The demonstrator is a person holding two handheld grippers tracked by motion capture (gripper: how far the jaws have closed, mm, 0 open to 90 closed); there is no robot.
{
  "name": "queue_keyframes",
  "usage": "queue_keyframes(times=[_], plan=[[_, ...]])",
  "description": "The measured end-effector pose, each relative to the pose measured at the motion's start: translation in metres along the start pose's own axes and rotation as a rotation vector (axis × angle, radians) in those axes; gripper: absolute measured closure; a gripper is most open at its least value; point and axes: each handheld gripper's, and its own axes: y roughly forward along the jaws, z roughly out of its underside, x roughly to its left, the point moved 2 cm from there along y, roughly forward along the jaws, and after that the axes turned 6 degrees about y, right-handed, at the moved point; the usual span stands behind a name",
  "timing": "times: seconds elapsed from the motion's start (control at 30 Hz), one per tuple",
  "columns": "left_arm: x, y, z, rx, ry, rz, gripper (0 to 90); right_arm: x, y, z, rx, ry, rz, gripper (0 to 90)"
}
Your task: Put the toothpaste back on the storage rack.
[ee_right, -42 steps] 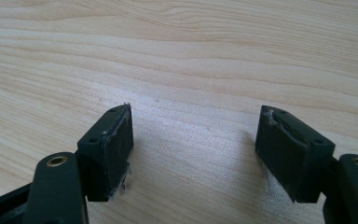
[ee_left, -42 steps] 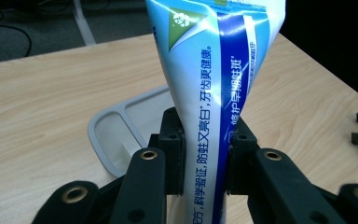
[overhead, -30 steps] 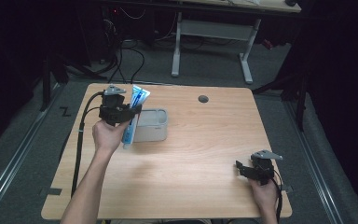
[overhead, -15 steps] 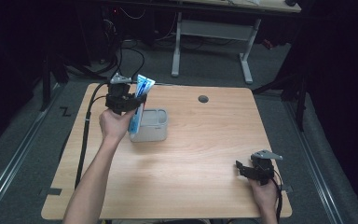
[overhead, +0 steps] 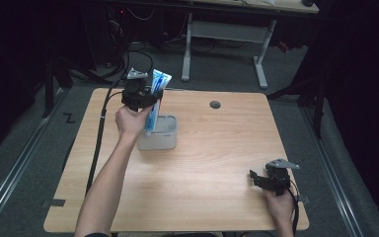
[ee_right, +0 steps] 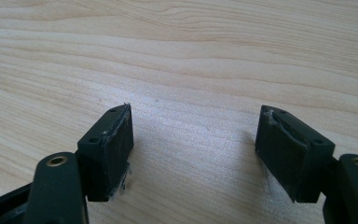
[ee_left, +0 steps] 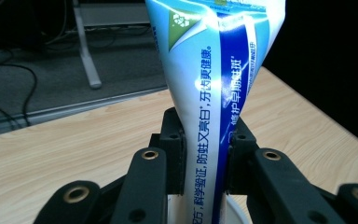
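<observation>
My left gripper (overhead: 150,101) is shut on a blue and white toothpaste tube (overhead: 156,96), held nearly upright over a grey cup-like holder (overhead: 165,140) on the table's left half. In the left gripper view the tube (ee_left: 214,79) stands squeezed between both black pads, and a pale rim shows just below it. My right gripper (overhead: 256,178) rests low near the table's front right corner. In the right gripper view its two pads (ee_right: 116,140) stand wide apart over bare wood, with nothing between them.
The wooden table (overhead: 217,163) has a round cable hole (overhead: 215,104) near its far edge. A black cable (overhead: 98,143) trails from the left gripper down the table's left side. Behind the table stand a white desk frame (overhead: 227,34) and cables on a dark floor.
The left hand has carried the tube toward the far side and slightly up, tilting it more upright over the grey holder. The right gripper has stayed where it was.
</observation>
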Motion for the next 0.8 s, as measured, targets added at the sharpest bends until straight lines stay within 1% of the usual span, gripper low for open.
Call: queue_keyframes(times=[0.07,0.1,0.13,0.3,0.5,0.53,0.6,0.7,0.8], plan=[[0.002,0.002,-0.001,-0.023,-0.016,0.002,74.3,0.0,0.0,0.0,0.0,0.0,0.0,27.7],[0.003,0.003,-0.002,-0.03,-0.016,-0.002,74.3,0.0,0.0,0.0,0.0,-0.002,-0.001,27.7],[0.003,0.004,-0.002,-0.027,-0.017,-0.004,74.3,0.0,0.0,0.0,0.0,-0.001,-0.001,27.7],[0.001,0.012,-0.007,-0.015,0.006,-0.015,74.3,0.0,0.0,0.0,0.0,0.002,-0.001,27.7],[-0.004,0.022,-0.008,-0.034,0.028,-0.014,73.9,-0.001,0.0,0.0,-0.001,0.009,-0.003,28.2],[-0.004,0.024,-0.006,-0.033,0.039,-0.02,73.8,-0.001,0.0,0.0,-0.001,0.008,-0.001,28.2],[-0.004,0.027,-0.005,-0.026,0.047,-0.028,73.7,-0.001,0.0,0.0,-0.001,0.01,-0.002,28.3],[-0.003,0.032,-0.001,-0.005,0.047,-0.033,73.5,-0.001,0.0,0.0,-0.001,0.009,-0.001,28.1],[-0.001,0.032,0.002,0.005,0.038,-0.013,73.1,-0.001,0.0,0.0,-0.001,0.009,-0.001,28.1]])
